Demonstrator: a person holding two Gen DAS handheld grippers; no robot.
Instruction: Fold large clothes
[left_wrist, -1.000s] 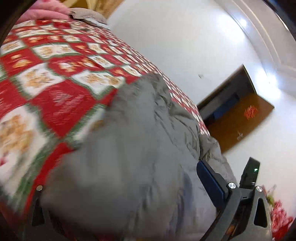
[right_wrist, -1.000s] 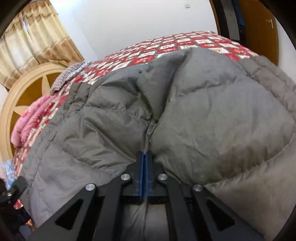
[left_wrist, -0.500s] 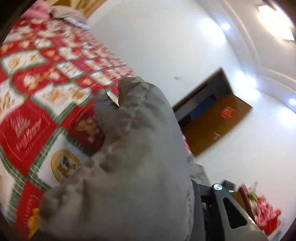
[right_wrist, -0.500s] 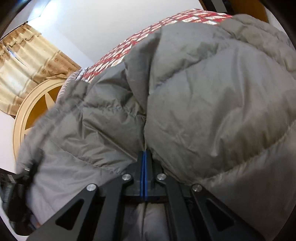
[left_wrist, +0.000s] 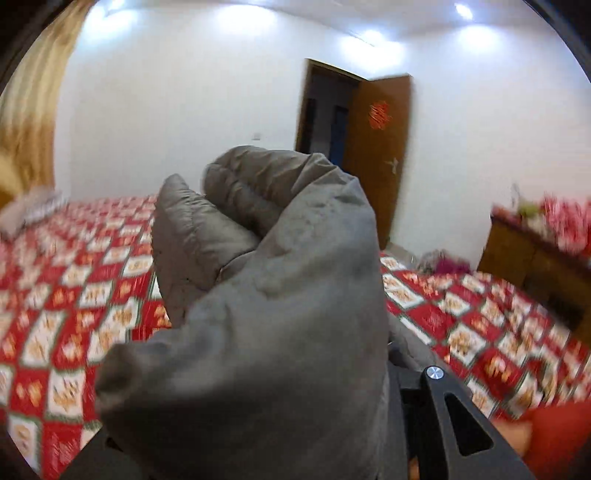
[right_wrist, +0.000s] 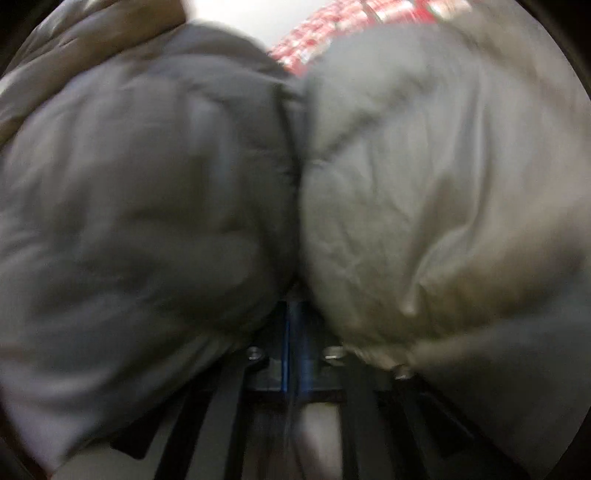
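Note:
A grey padded jacket (left_wrist: 266, 325) bulges up in front of the left wrist camera, lifted above the red patterned bedspread (left_wrist: 74, 295). My left gripper (left_wrist: 332, 424) is mostly buried in the fabric; only its right finger (left_wrist: 450, 417) shows, and it holds the jacket. In the right wrist view the same grey jacket (right_wrist: 424, 192) fills nearly the whole frame. My right gripper (right_wrist: 293, 332) is shut on a fold of it, its blue pads pressed together.
The bed with the red and white bedspread (right_wrist: 354, 26) lies below. A brown open door (left_wrist: 376, 155) is in the far wall. A wooden cabinet (left_wrist: 535, 266) with red flowers stands at the right. A curtain (left_wrist: 26, 110) hangs at the left.
Both grippers have lifted the jacket up off the bed. The left wrist view has swung level toward the door, and the jacket now crowds the right wrist view.

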